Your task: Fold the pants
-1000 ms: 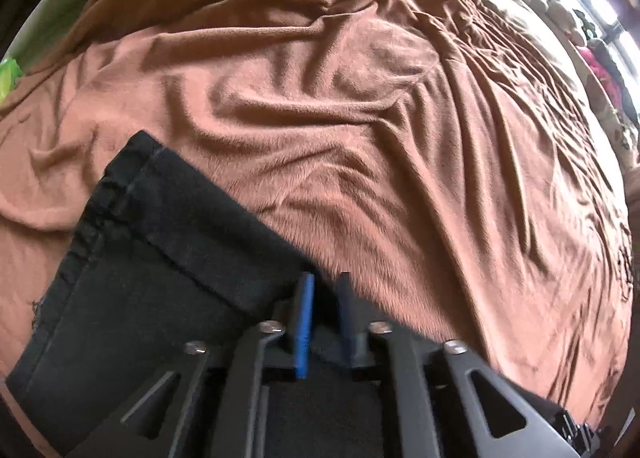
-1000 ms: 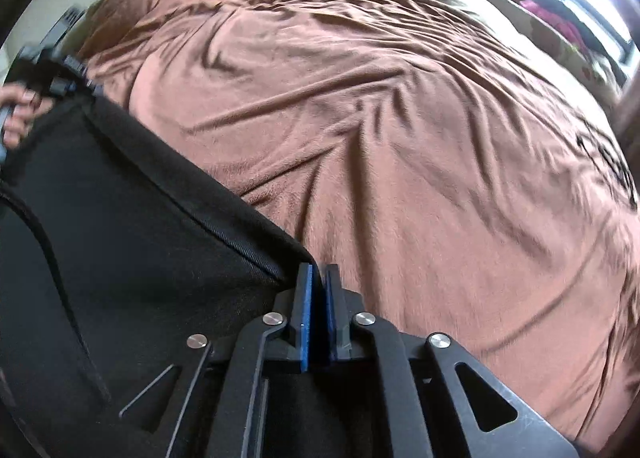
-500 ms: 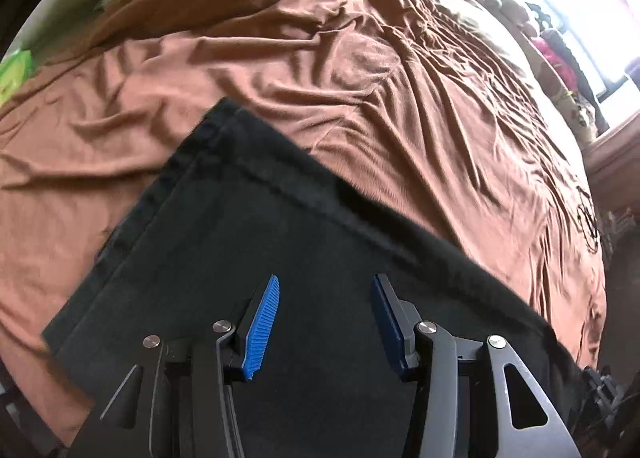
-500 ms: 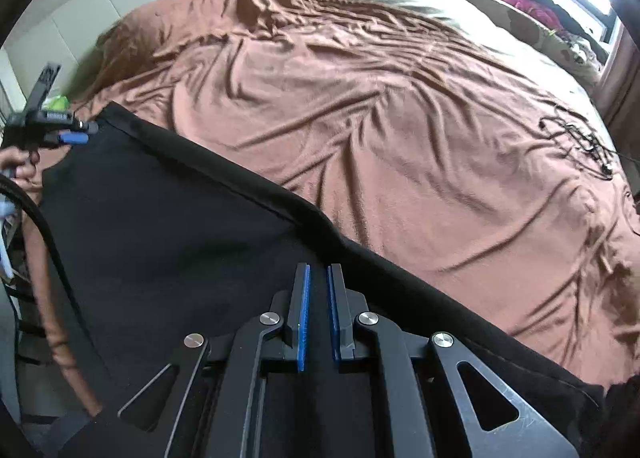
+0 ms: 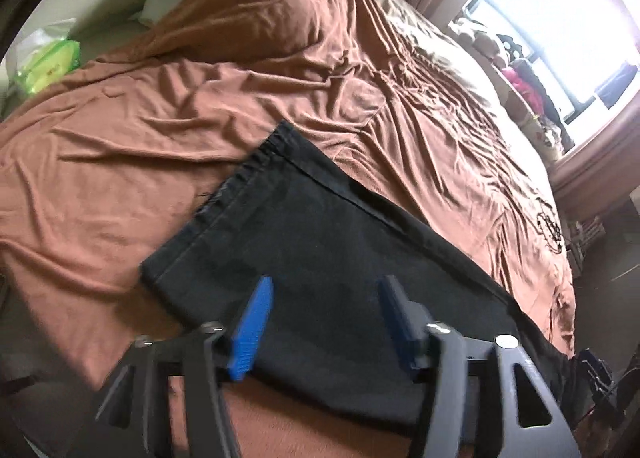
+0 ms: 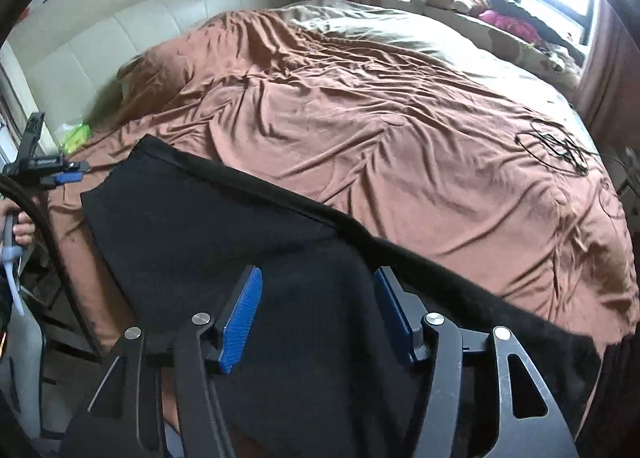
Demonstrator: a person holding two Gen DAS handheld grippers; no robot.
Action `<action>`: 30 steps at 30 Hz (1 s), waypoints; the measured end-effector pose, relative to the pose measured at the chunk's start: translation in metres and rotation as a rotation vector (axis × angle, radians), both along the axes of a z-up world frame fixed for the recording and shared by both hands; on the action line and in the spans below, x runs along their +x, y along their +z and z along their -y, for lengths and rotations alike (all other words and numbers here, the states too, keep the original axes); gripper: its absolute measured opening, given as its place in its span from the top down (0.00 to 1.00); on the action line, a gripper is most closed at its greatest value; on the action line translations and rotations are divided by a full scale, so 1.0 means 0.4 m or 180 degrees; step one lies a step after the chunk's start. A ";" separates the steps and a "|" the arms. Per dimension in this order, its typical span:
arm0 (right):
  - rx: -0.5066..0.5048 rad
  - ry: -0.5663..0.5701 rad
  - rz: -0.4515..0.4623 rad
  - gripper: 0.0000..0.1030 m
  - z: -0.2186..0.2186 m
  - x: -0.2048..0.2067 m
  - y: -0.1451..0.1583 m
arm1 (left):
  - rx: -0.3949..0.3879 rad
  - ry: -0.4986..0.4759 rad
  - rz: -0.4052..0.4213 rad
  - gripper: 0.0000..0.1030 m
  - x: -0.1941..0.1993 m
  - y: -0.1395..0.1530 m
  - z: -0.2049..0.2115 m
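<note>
The black pants (image 5: 320,242) lie flat along the near edge of the bed, hem end to the left. They also show in the right wrist view (image 6: 224,234), running from the left to the lower right. My left gripper (image 5: 326,290) is open and empty, held above the pants near the hem end. My right gripper (image 6: 318,278) is open and empty above the pants further right. The left gripper also shows at the left edge of the right wrist view (image 6: 66,173), open, beside the hem.
The bed is covered by a wrinkled brown sheet (image 6: 400,129). A green packet (image 5: 48,65) lies near the headboard (image 6: 120,29). A black cable (image 6: 556,145) lies on the sheet at right. A window sill with soft toys (image 6: 500,13) is beyond the bed.
Both grippers have let go of the pants and opened, the left first and then the right. Both have pulled back and up, and the pants now lie flat on the bed.
</note>
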State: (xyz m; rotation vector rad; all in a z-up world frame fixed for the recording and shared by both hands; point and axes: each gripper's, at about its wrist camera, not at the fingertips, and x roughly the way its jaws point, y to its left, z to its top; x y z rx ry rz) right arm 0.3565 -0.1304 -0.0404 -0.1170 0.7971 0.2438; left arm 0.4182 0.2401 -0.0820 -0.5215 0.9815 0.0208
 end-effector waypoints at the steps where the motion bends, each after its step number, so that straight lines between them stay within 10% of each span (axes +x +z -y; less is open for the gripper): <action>1: -0.0007 -0.0050 0.0022 0.45 0.002 -0.020 0.000 | 0.0015 -0.0002 0.0040 0.31 -0.016 0.006 -0.005; 30: 0.0787 -0.0968 -0.0144 0.45 0.048 -0.342 -0.138 | -0.0842 0.0154 0.0104 0.31 -0.209 -0.149 -0.146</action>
